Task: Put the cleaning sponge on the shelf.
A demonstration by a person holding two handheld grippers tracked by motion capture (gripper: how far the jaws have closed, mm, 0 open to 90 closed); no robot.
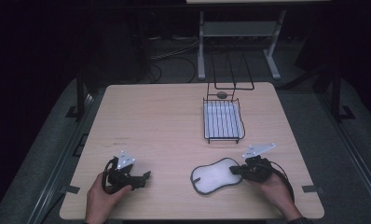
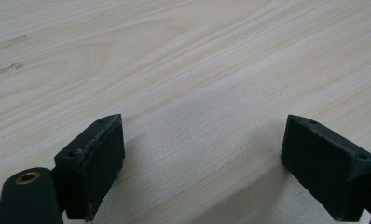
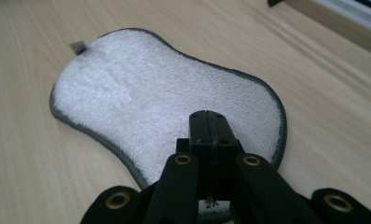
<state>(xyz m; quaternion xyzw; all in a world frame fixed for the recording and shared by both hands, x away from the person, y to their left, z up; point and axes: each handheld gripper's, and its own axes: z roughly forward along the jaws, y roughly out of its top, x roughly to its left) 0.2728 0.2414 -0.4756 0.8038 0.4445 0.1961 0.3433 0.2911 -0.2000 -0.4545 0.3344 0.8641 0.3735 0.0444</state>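
A white terry pad [image 1: 216, 175] with a dark grey rim lies flat on the wooden table [image 1: 165, 121] near its front right. My right gripper [image 1: 235, 170] sits at the pad's right end, held by a hand. In the right gripper view the jaws are pressed together over the near end of the pad [image 3: 151, 102], and the gripper [image 3: 207, 117] is shut with nothing visible between the jaws. My left gripper [image 1: 146, 176] rests at the front left in the other hand. It is open [image 2: 202, 144] over bare wood.
A black wire rack [image 1: 223, 121] with a pale ribbed tray inside stands at the back right of the table, a tall wire frame [image 1: 232, 70] behind it. A white-legged stand [image 1: 239, 32] is on the floor beyond. Dark table edges surround the top.
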